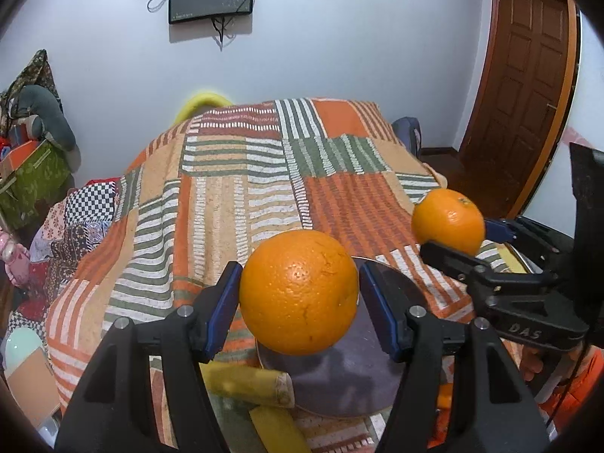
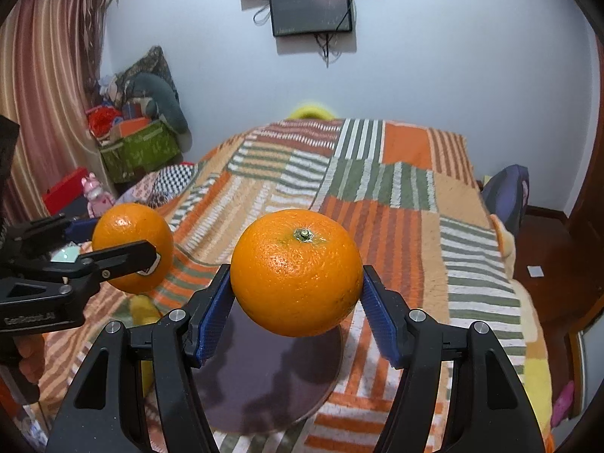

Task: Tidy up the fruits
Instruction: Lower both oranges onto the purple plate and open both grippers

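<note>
My left gripper (image 1: 299, 294) is shut on an orange (image 1: 298, 292) and holds it above a round dark plate (image 1: 339, 381) on the patchwork bedspread. My right gripper (image 2: 296, 294) is shut on a second orange (image 2: 296, 271), stem up, above the same plate (image 2: 271, 370). Each gripper shows in the other's view: the right one with its orange (image 1: 448, 221) at the right, the left one with its orange (image 2: 133, 246) at the left. Two bananas (image 1: 249, 383) lie at the plate's left edge, partly hidden by my left fingers.
The striped patchwork bedspread (image 1: 264, 188) covers the bed. A green box with piled clothes (image 2: 139, 147) stands at the far left by the curtain. A wooden door (image 1: 521, 87) is at the right. A screen (image 2: 311, 7) hangs on the far wall.
</note>
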Demonstrator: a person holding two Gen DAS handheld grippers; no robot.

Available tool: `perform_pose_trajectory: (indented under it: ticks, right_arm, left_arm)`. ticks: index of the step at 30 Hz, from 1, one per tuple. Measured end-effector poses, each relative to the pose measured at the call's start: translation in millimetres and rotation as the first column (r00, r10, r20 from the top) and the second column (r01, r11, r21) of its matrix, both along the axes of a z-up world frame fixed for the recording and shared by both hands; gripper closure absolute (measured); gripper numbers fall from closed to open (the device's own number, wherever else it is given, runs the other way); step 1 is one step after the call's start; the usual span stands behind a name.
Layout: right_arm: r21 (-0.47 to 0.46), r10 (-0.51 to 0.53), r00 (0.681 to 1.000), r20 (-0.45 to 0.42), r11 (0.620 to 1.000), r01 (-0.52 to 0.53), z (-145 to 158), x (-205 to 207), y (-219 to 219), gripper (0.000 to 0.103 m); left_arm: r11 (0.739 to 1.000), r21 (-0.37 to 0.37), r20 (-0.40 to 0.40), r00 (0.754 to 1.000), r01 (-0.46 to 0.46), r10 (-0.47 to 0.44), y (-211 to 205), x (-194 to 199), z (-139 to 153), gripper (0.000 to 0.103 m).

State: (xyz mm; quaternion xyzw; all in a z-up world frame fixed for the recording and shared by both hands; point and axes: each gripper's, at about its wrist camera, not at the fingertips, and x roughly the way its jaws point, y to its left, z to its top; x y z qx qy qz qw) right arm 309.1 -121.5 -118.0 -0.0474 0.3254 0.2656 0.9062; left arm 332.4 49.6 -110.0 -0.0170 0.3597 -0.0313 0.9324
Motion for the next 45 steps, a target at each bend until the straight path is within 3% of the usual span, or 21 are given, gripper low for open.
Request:
perform_pose_trajectory:
  ticks: [8,10,12,15,20,23,26,29,32,35,38,45]
  right_arm:
    - [-0.054,0.025,0.995,-0.097,0.998,-0.03,-34,24,13,0.041]
    - [-0.068,0.028,0.993,-0.114,0.997,-0.036,-42,27,14,0.041]
    - [-0.083,0.033,0.99,-0.136,0.996,-0.045,-51,29,16,0.041]
    - [-0.094,0.044,0.985,-0.166,0.994,-0.06,-61,33,19,0.041]
    - [-0.128,0.064,0.977,-0.204,0.988,-0.092,-73,37,24,0.041]
    - [-0.104,0.076,0.968,-0.238,0.989,-0.104,-74,41,21,0.04]
    - [-0.1,0.082,0.963,-0.255,0.989,-0.111,-75,42,19,0.04]
    - [-0.156,0.071,0.972,-0.224,0.982,-0.107,-75,36,22,0.04]
    - [-0.192,0.062,0.975,-0.216,0.976,-0.104,-76,33,23,0.038]
    - [-0.188,0.069,0.975,-0.212,0.976,-0.109,-73,29,22,0.033]
    - [-0.163,0.068,0.982,-0.178,0.982,-0.098,-61,20,19,0.018]
    - [-0.137,0.066,0.99,-0.127,0.987,-0.084,-31,0,13,0.018]
  left_arm:
    - [1.0,0.0,-0.08,0.997,-0.017,0.017,5,39,-37,0.041]
    - [1.0,-0.003,-0.098,0.995,-0.01,0.01,4,44,-43,0.048]
    - [1.0,-0.006,-0.098,0.995,0.006,-0.006,2,49,-47,0.066]
    - [0.999,-0.012,-0.099,0.994,0.044,-0.045,-2,55,-48,0.066]
    - [1.0,-0.012,-0.146,0.989,0.025,-0.027,1,61,-63,0.066]
    - [0.999,-0.034,-0.168,0.985,0.021,-0.026,4,59,-70,0.066]
    - [0.999,-0.043,-0.179,0.984,0.014,-0.021,5,57,-76,0.059]
    - [0.998,-0.051,-0.185,0.982,0.022,-0.031,4,55,-77,0.052]
    - [0.999,-0.041,-0.191,0.981,0.023,-0.03,2,54,-77,0.051]
    - [0.999,-0.031,-0.183,0.983,0.011,-0.017,4,48,-72,0.051]
    - [0.999,-0.047,-0.17,0.986,-0.005,-0.003,12,37,-61,0.051]
    - [0.998,-0.025,-0.14,0.989,-0.049,0.045,33,-6,-40,0.044]
